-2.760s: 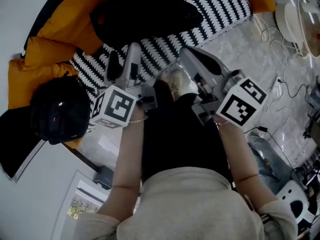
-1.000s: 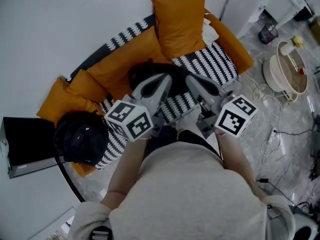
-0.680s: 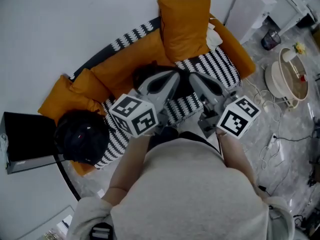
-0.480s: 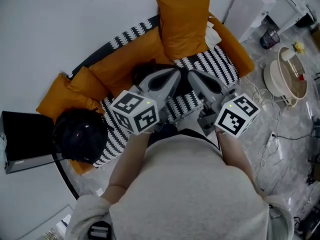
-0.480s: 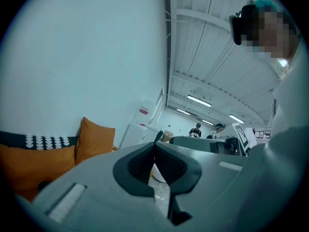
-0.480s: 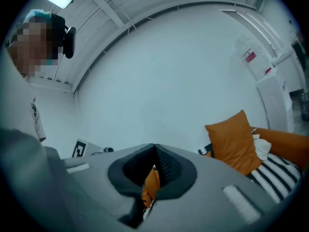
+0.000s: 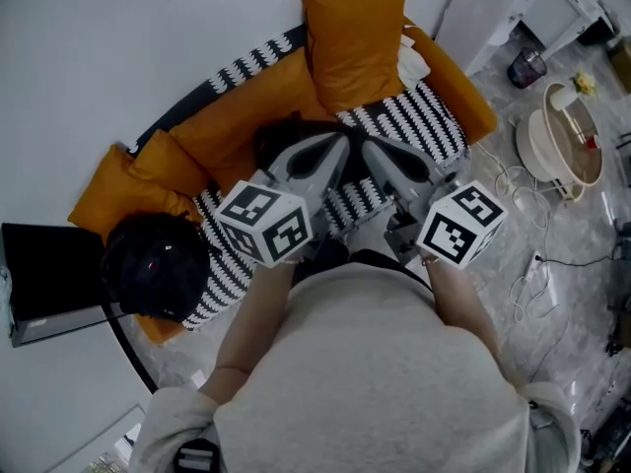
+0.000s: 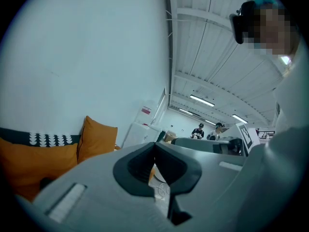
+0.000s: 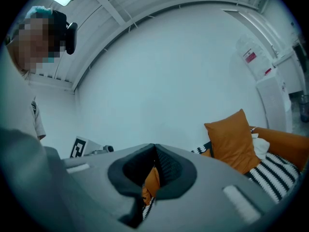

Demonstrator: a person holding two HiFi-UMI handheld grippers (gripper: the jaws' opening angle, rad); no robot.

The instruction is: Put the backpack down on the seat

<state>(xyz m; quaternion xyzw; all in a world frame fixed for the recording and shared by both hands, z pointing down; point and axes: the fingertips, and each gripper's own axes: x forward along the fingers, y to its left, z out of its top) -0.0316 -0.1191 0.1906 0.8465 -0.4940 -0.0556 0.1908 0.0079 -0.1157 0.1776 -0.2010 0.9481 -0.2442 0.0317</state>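
**Backpack [image 7: 279,138] laid on seat [image 7: 426,126]; both grippers empty**

The backpack is seen lying on the striped seat, in front of the orange cushions [image 7: 353,39], partly hidden behind the grippers. The left gripper [image 7: 340,148] and right gripper [image 7: 372,152] are held level, side by side. The jaws of each are pressed together, with nothing gripped.

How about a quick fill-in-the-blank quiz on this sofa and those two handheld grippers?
1. The upright cushion on the sofa is coloured ___.
2. The left gripper and the right gripper both have their jaws ___.
3. The black backpack lies on the sofa's ___, held by neither gripper.
Missing words: orange; shut; seat.
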